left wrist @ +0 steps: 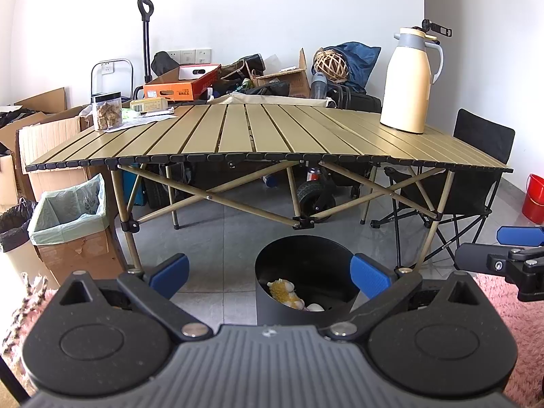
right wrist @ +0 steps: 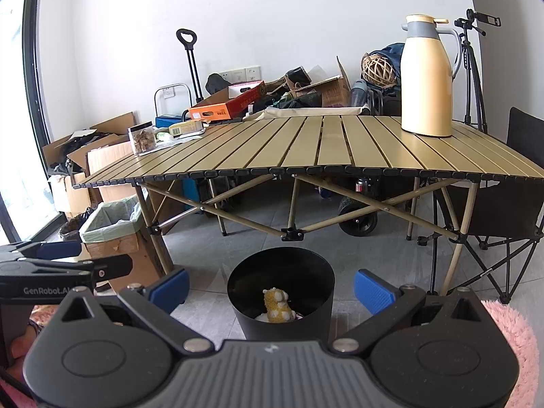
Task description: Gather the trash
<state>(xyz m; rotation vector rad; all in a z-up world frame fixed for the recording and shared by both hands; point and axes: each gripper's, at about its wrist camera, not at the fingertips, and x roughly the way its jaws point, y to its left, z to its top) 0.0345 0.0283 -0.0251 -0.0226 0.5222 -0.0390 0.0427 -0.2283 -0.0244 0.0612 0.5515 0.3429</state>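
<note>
Both sets of jaws are spread wide and hold nothing: my left gripper (left wrist: 268, 273) and right gripper (right wrist: 271, 289) hover above the black bin (right wrist: 281, 292) on the floor. Inside it a yellow corn cob (right wrist: 277, 304) stands roughly upright, below and between the jaws. Beyond, the bench (right wrist: 306, 149) carries a cream thermos (right wrist: 429, 78) near its far right corner.

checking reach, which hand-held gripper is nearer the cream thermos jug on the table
Right, though only slightly. The right hand-held gripper sits on the jug's side; the left hand-held gripper is beside it, farther left. Both hang low above the black bin, well short of the table.
</note>
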